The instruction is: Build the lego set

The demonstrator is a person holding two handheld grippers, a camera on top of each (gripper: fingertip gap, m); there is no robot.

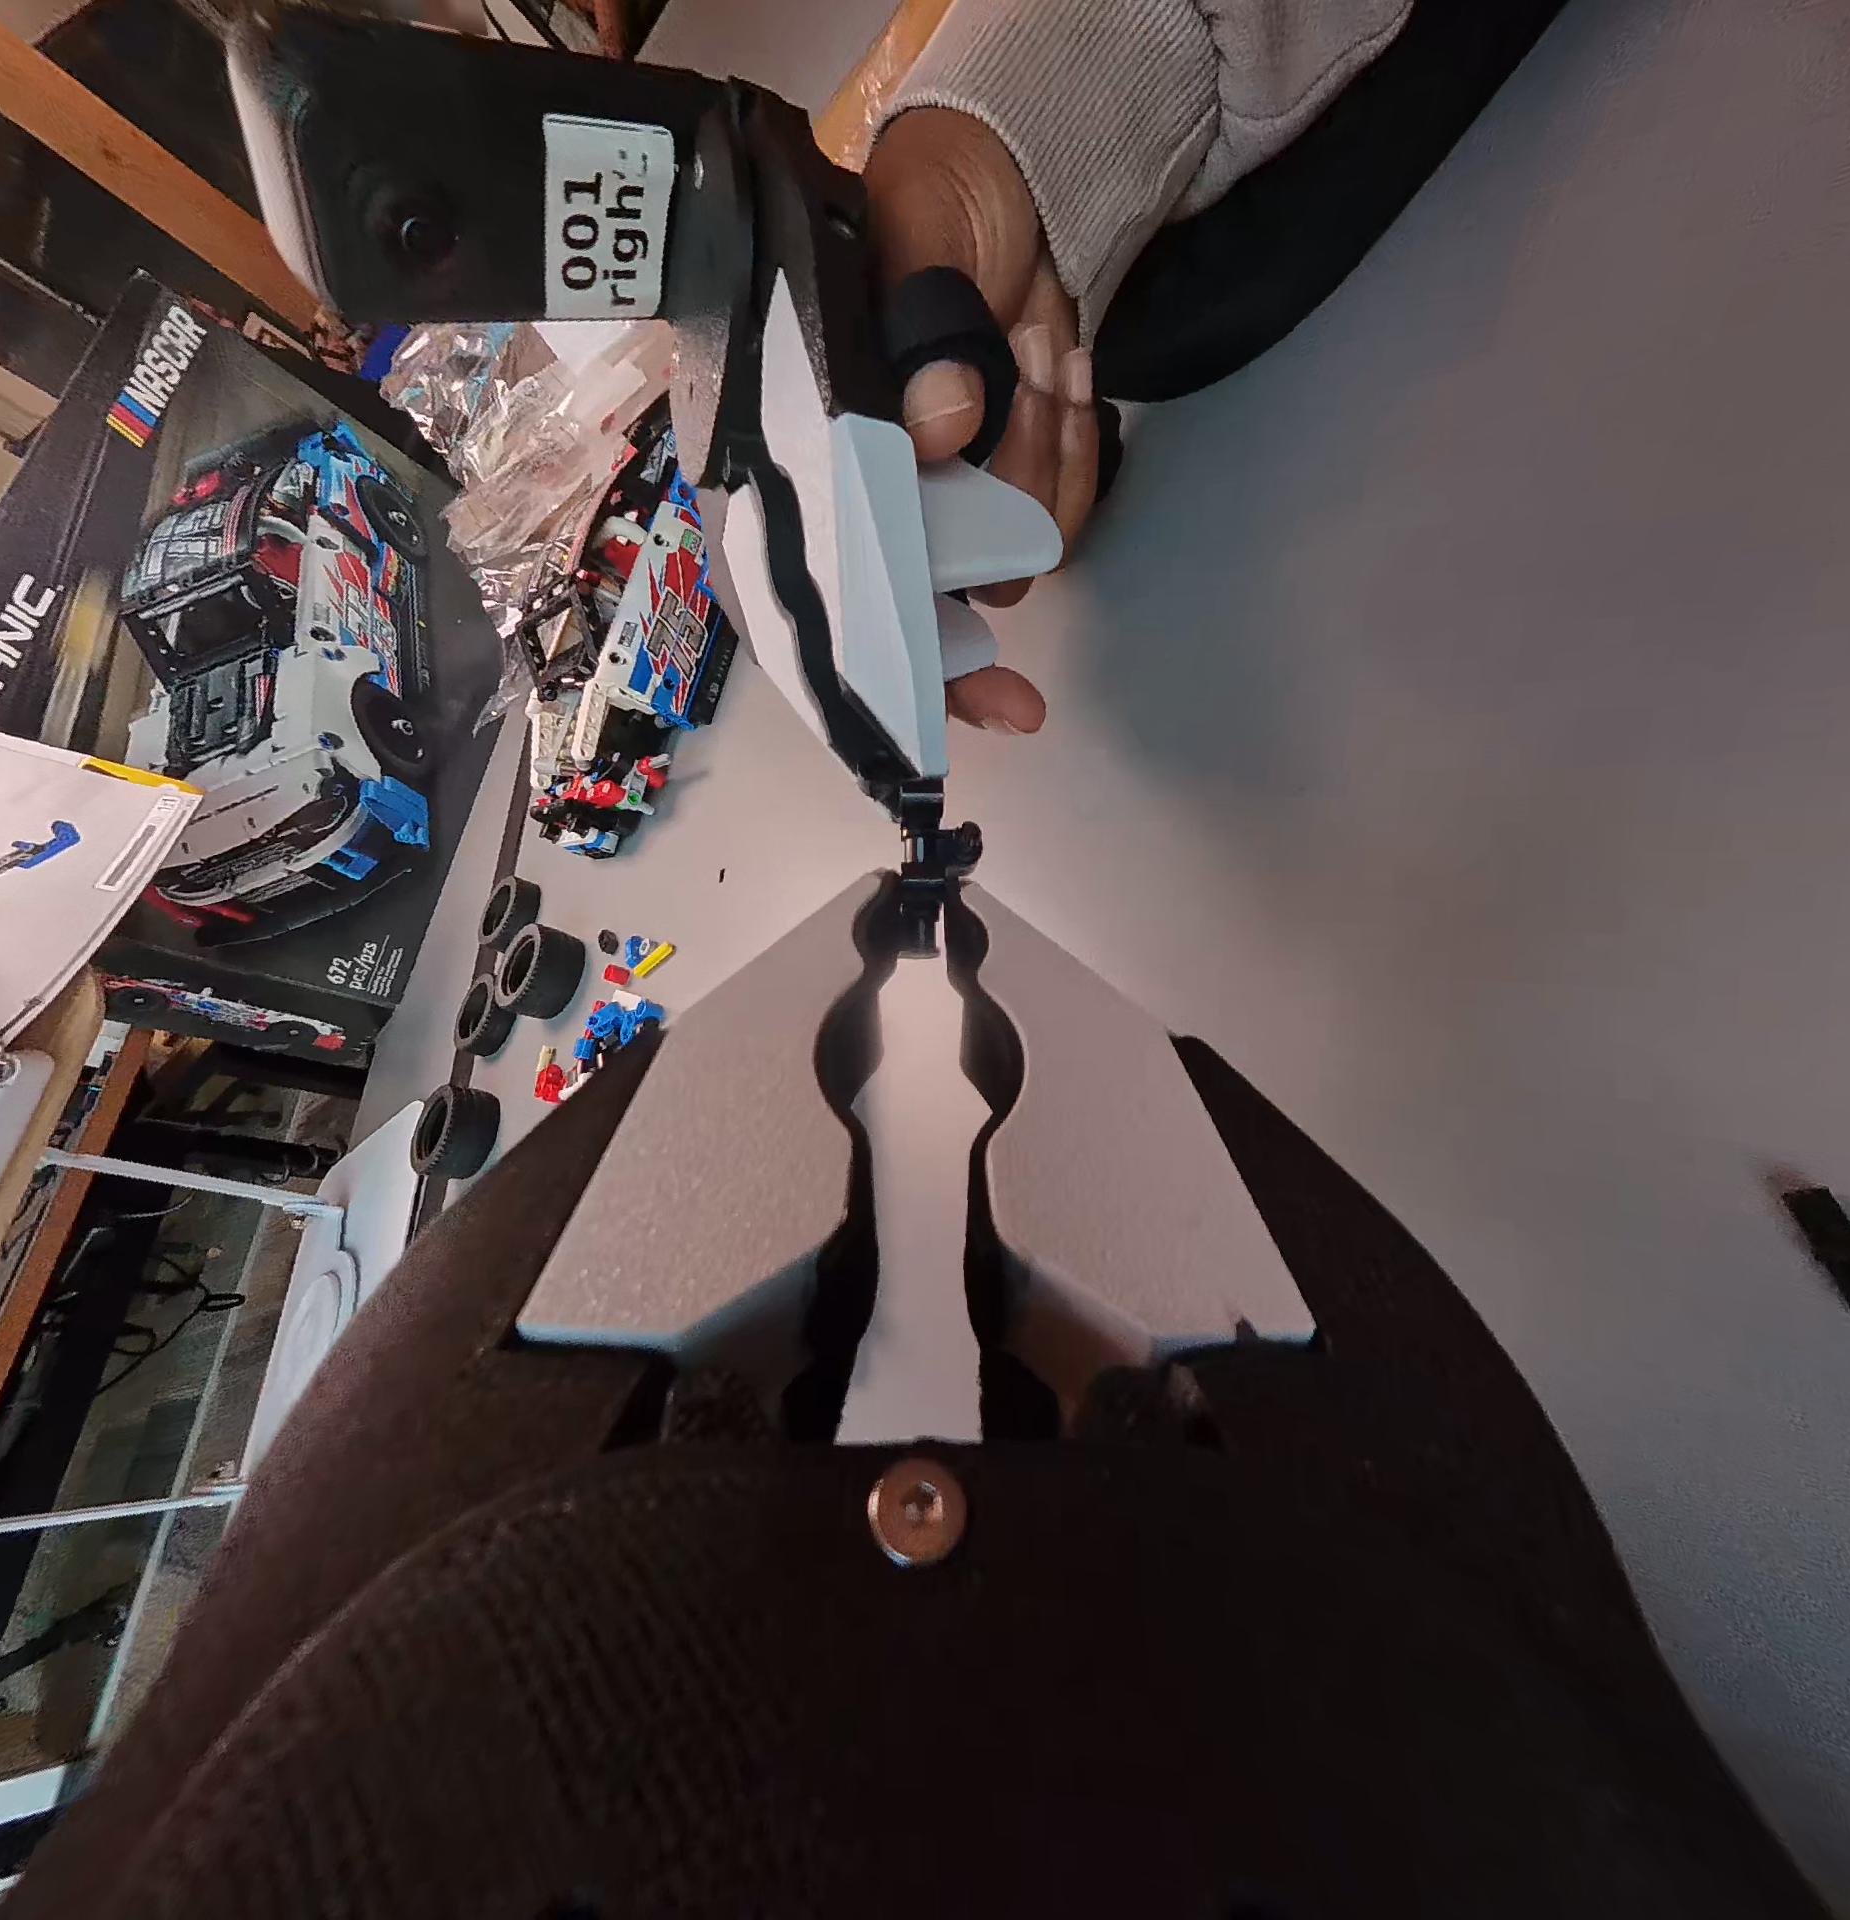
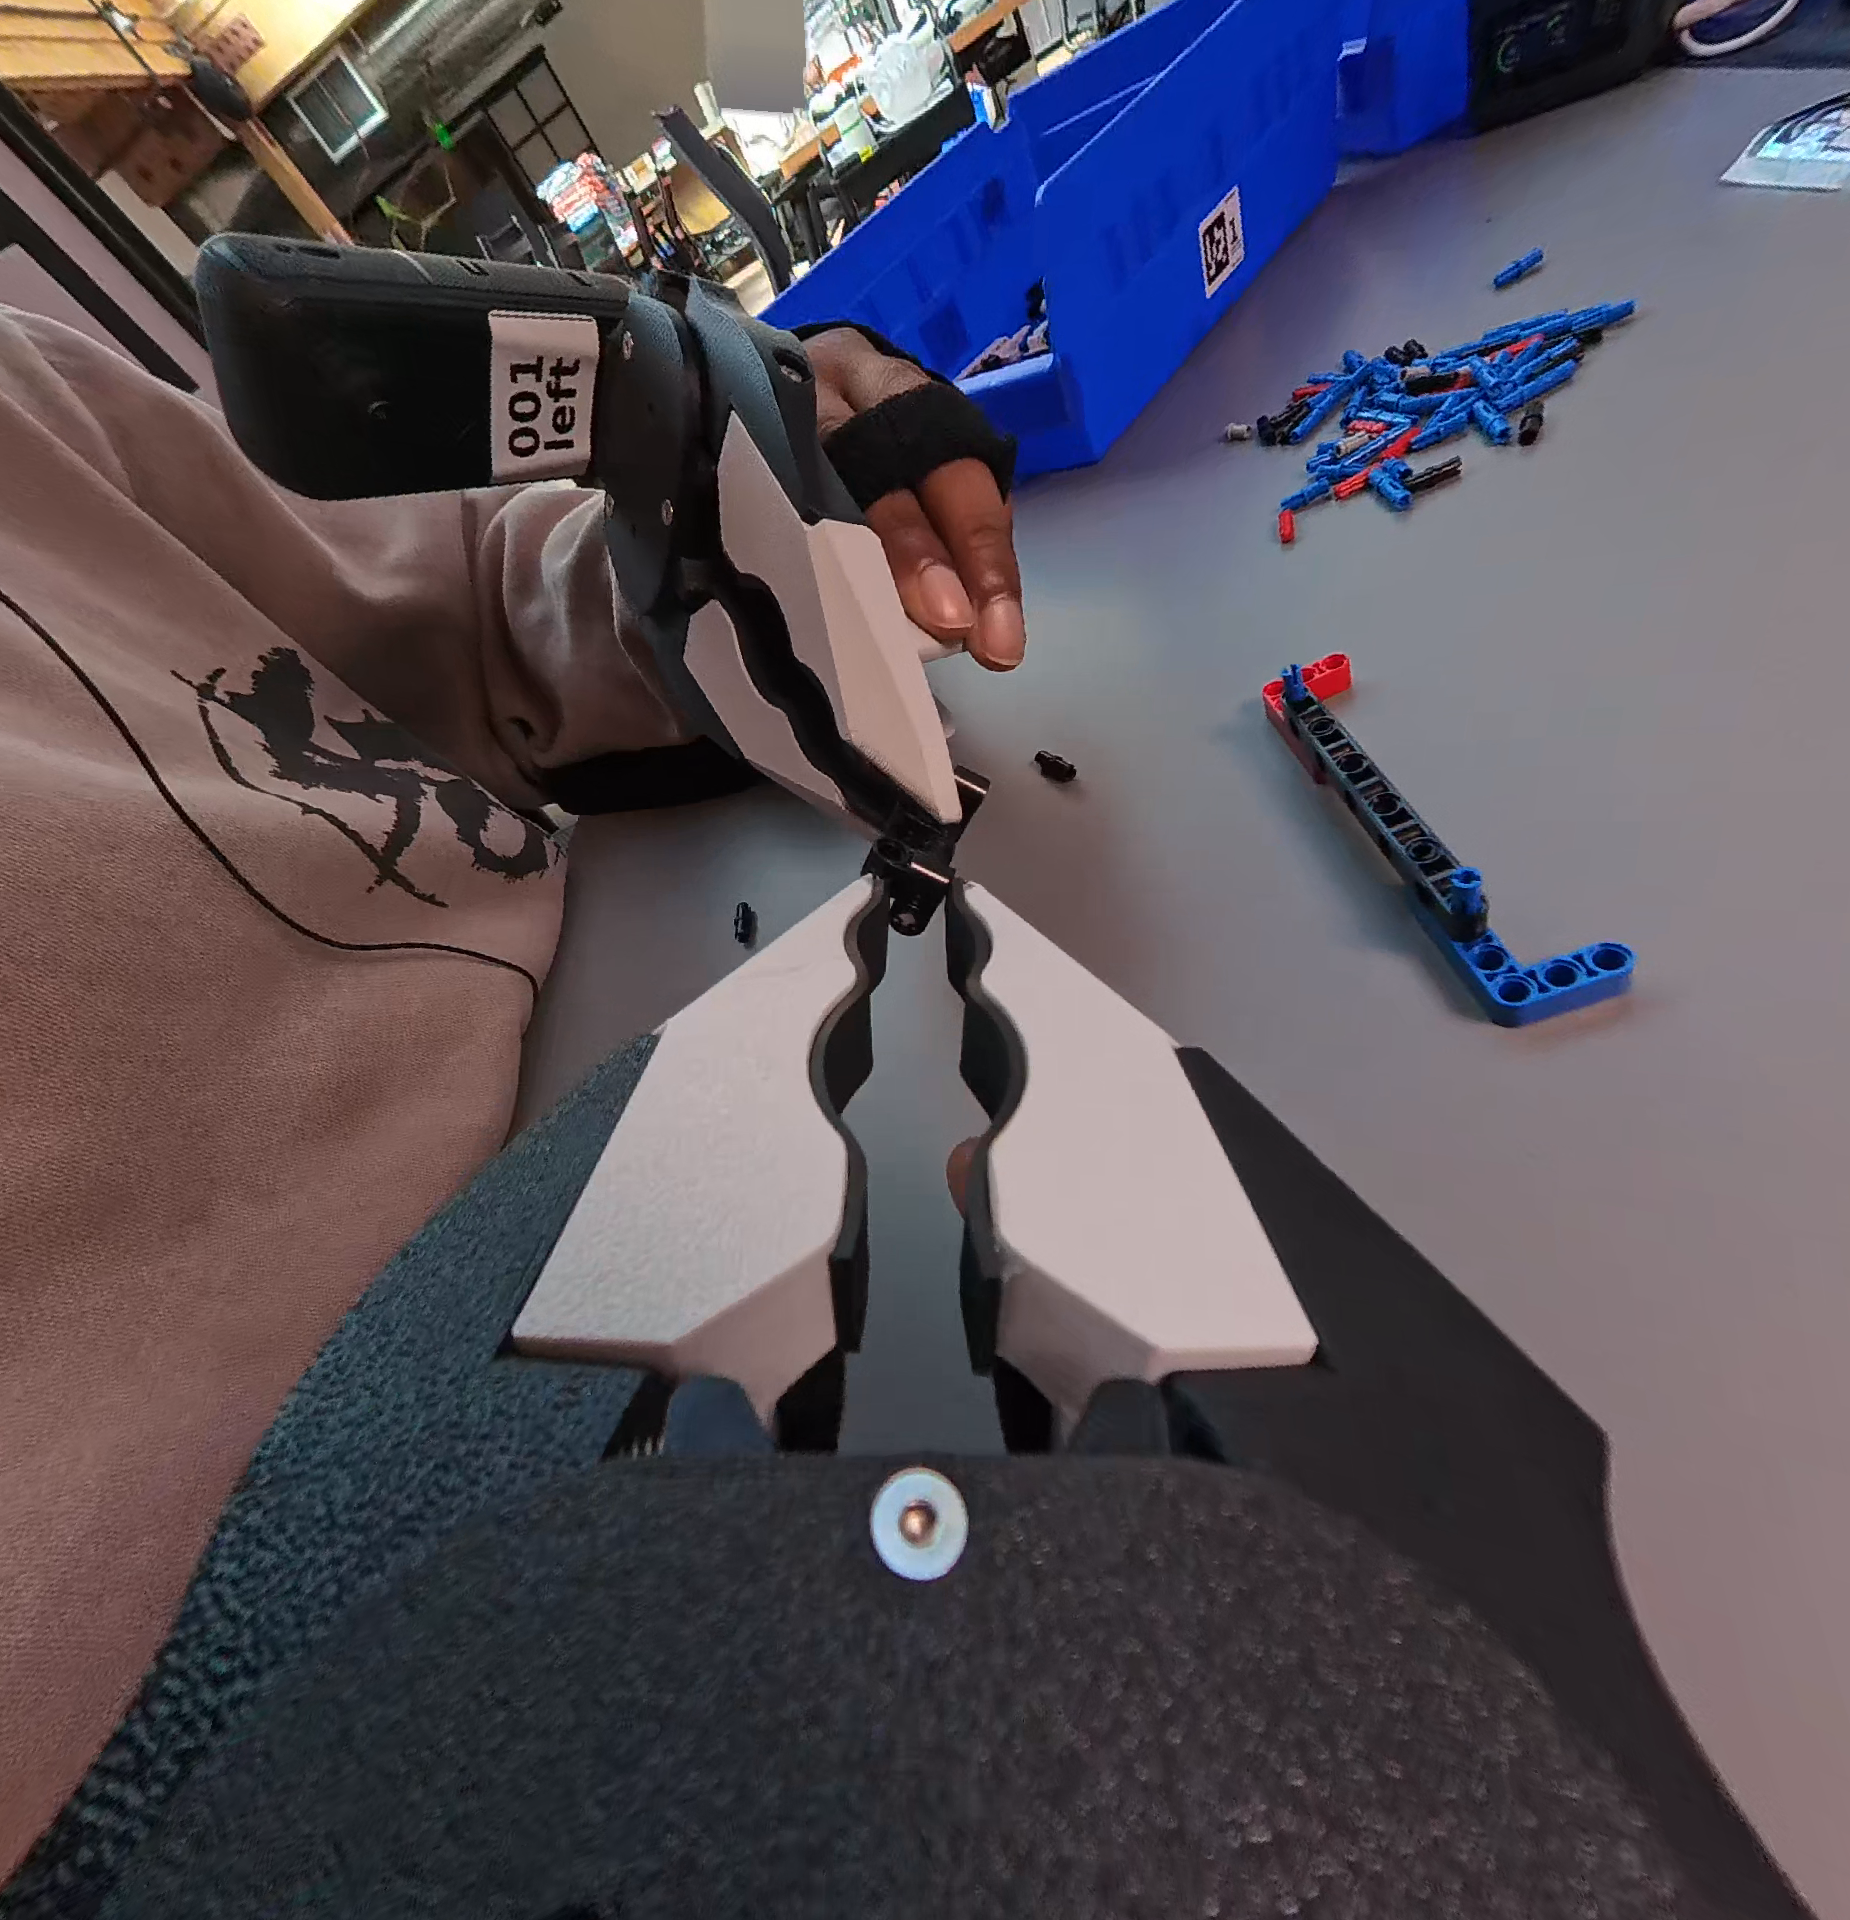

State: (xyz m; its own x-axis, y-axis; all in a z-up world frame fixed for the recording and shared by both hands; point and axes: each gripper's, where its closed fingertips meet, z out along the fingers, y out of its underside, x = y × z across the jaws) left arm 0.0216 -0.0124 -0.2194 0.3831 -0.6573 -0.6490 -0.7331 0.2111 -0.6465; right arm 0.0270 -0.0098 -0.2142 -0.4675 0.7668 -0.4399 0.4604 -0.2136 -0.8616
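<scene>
Connector [image 1: 926, 854] half-hidden between claw tips

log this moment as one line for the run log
step: joining small black pieces | left gripper: shut on black piece | right gripper: shut on black piece | held above table

We've got both claws meeting tip to tip. Our left claw [image 1: 916, 914] is pinched nearly closed on a small black piece [image 1: 926, 852], and our right claw [image 2: 913, 904] clamps it from the opposite end. Each hand [image 2: 942, 551] wraps its handle, fingers curled on the trigger.
</scene>
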